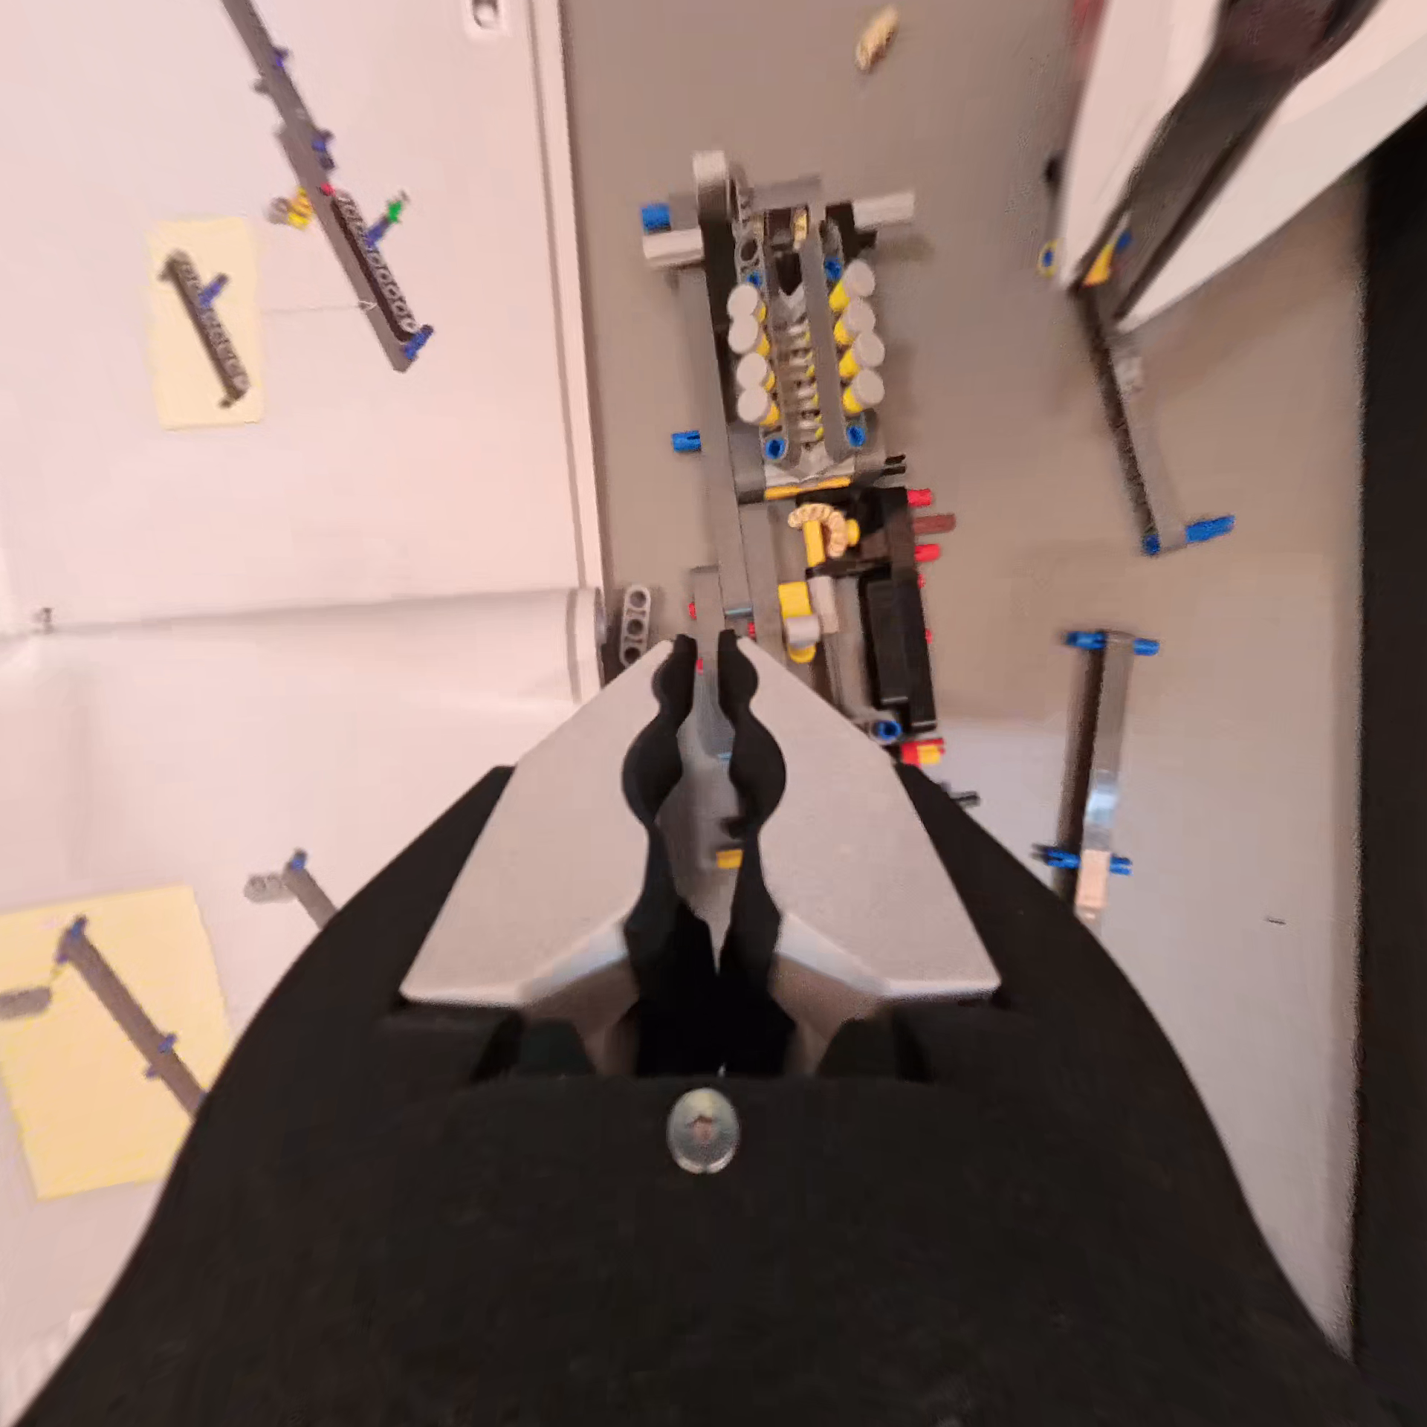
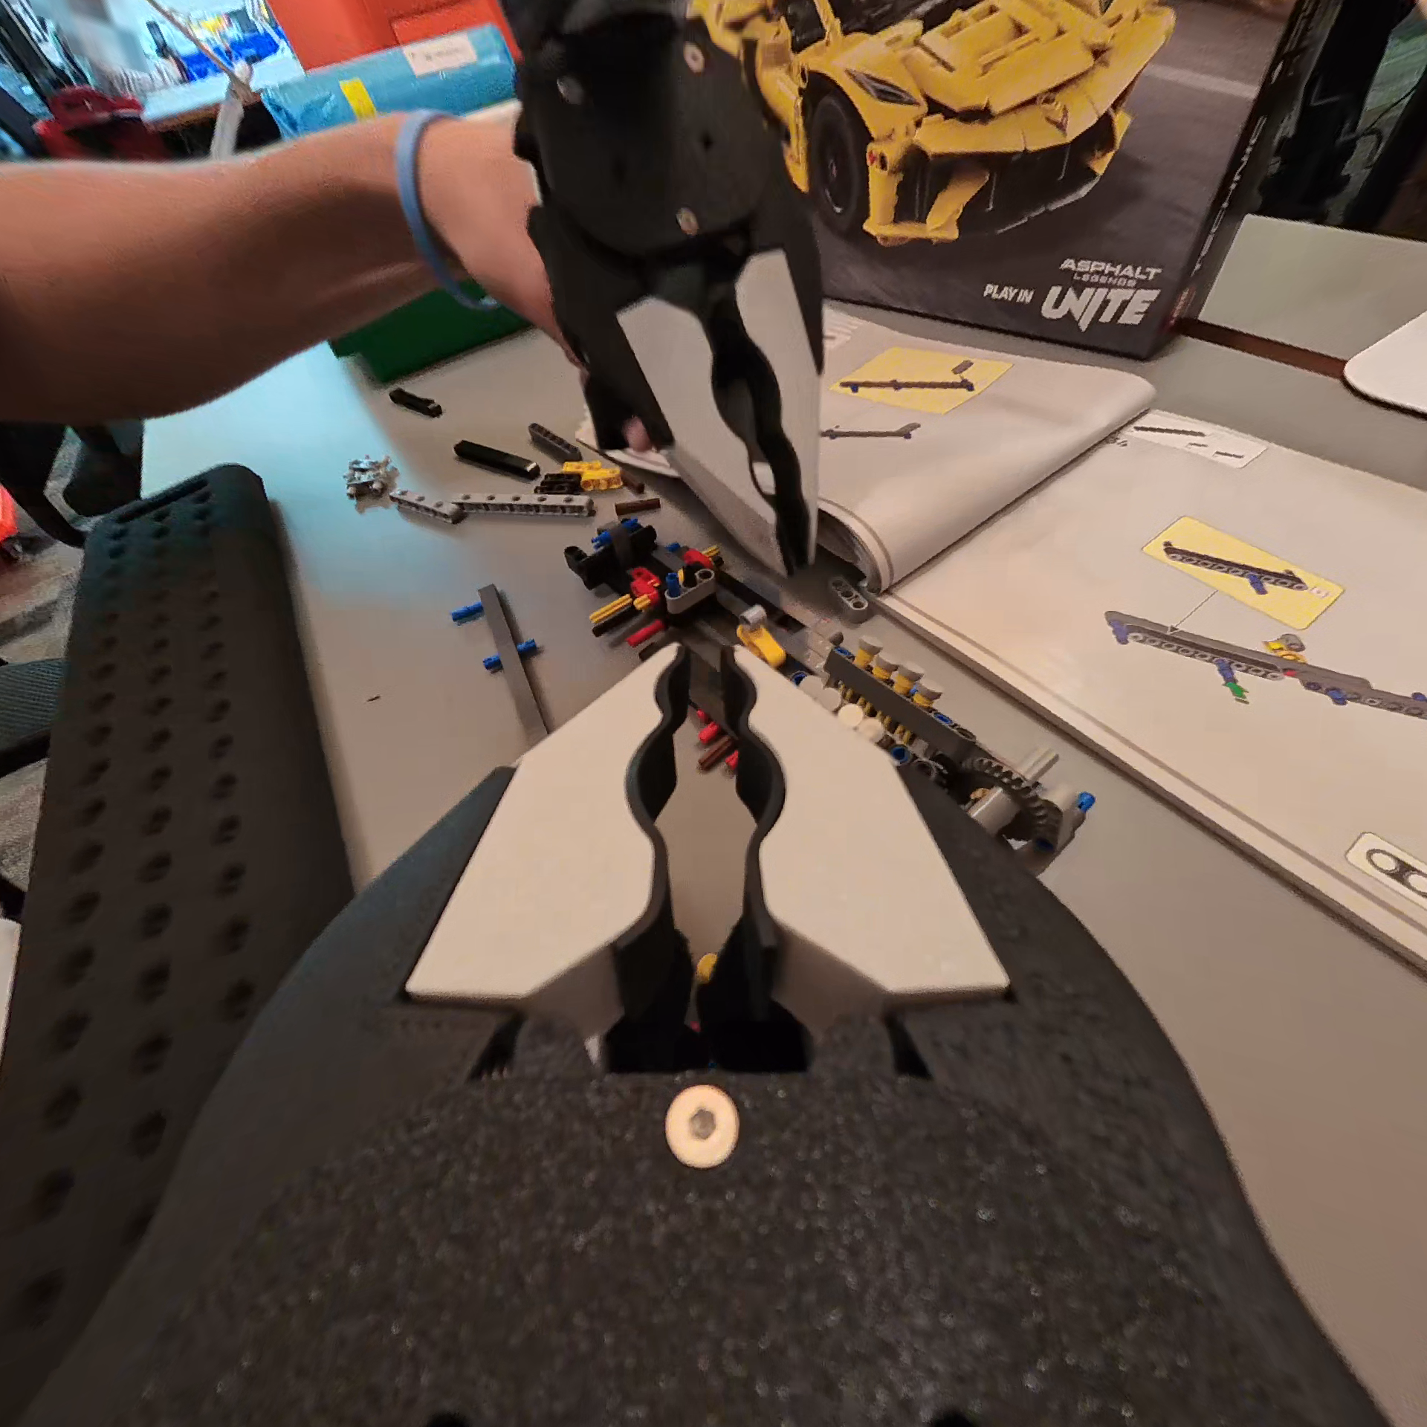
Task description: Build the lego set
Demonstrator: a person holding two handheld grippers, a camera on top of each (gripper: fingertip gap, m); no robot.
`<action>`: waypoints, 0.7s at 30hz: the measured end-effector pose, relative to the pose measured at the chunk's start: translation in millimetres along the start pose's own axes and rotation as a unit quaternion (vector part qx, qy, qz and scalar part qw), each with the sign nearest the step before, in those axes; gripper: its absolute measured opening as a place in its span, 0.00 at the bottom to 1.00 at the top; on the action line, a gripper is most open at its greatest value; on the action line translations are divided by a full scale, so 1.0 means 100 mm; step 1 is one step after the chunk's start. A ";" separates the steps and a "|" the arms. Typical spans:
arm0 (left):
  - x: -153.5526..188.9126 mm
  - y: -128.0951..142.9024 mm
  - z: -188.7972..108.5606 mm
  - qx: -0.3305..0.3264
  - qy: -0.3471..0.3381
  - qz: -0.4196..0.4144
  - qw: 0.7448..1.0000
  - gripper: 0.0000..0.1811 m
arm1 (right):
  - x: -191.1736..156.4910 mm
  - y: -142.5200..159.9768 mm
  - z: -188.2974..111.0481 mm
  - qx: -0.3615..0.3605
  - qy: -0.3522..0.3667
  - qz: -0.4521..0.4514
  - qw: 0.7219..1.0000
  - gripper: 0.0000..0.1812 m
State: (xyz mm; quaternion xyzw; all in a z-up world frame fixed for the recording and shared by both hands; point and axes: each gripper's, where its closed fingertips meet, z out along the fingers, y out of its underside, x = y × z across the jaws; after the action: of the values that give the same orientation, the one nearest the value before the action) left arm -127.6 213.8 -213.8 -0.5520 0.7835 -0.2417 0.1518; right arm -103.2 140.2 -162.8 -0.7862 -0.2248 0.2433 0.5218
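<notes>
My left tool (image 1: 701,645) is clamped on a long grey beam (image 1: 704,741) that runs along the side of the chassis assembly (image 1: 803,371), the piece with the row of grey and yellow pistons, which lies on the grey counter (image 1: 1004,401) just beside the open instruction booklet (image 1: 309,502). My right tool (image 2: 703,656) sits at the other flank of the same assembly; its fingers stand slightly apart around a dark frame member, and I cannot tell whether they actually bite on it.

I judge that I am seating this beam onto the frame's side pins. To do it well, I want the right tool bracing the frame firmly so the assembly does not skate across the counter. Then I press with the left straight toward the pins, keeping the beam parallel to the frame so every hole meets its pin at once; a tilted beam would jam on one pin. Motion blur in the left wrist view warns me to slow down.

Another grey beam with blue pins (image 2: 506,641) lies spare on the counter nearby, apart from the build, so I keep my sweep away from it.
</notes>
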 end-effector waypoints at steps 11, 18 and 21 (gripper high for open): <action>-0.19 0.06 0.18 -0.078 -0.082 0.058 0.992 0.07 | 0.00 -0.09 -0.10 0.037 -0.043 0.060 0.997 0.04; -0.23 0.09 0.16 -0.072 -0.086 0.047 0.993 0.09 | -0.01 -0.10 -0.11 0.042 -0.052 0.069 0.995 0.03; -0.23 0.07 0.12 -0.060 -0.082 0.041 0.994 0.10 | -0.01 -0.09 -0.11 0.040 -0.056 0.074 0.995 0.03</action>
State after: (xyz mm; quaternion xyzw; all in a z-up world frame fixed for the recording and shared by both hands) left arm -118.9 234.5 -228.0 -0.5458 0.8033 -0.1417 0.1918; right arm -98.0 134.7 -150.7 -0.7641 -0.1848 0.3332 0.5205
